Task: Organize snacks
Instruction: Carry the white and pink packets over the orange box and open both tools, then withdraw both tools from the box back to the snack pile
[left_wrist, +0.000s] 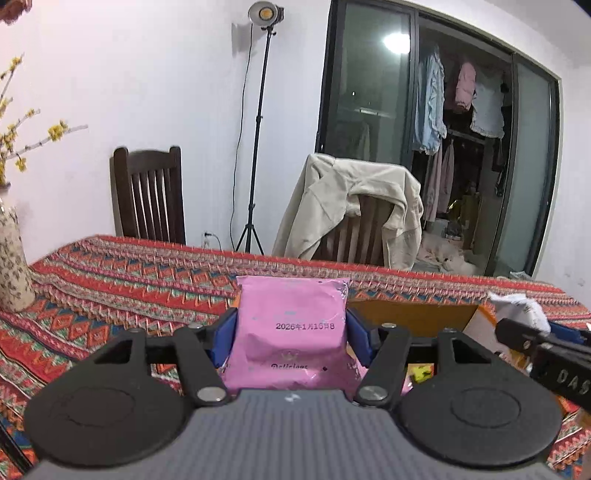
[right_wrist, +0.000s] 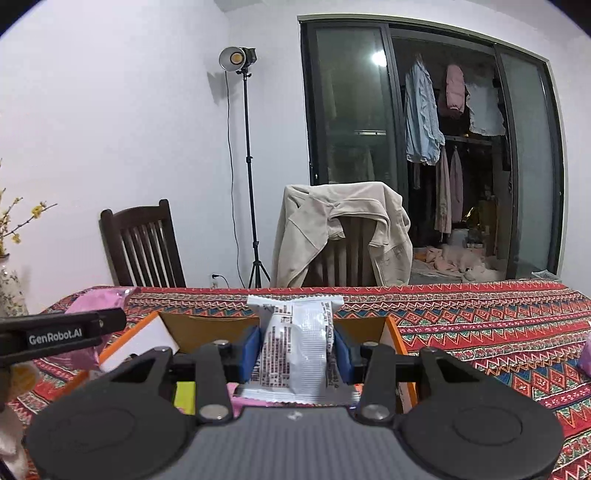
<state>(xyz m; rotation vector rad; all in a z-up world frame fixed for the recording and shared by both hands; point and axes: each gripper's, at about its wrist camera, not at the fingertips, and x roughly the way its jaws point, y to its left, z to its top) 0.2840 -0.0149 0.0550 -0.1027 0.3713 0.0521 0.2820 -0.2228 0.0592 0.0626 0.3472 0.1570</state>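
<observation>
Pink snack packet (left_wrist: 291, 332) clamped in left tongs (left_wrist: 291, 334), white snack packet (right_wrist: 297, 350) in right tongs (right_wrist: 295, 350), both above orange box (right_wrist: 400, 343) (light, crinkly, slippery film; hold mid-body).

Your two wrist views ride low, close over patterned table (left_wrist: 110, 273), facing far wall; both share studio lamp (right_wrist: 238, 57), draped chair (right_wrist: 343, 236), glass doors (left_wrist: 373, 96).

Ahead of my right tool (right_wrist: 295, 354) the orange box (right_wrist: 397, 334) lies open, its walls hemming the sides, my left tool (right_wrist: 74, 332) crowds in close alongside, while the patterned worktop (right_wrist: 480, 317) beyond runs bare to the chairs.
</observation>
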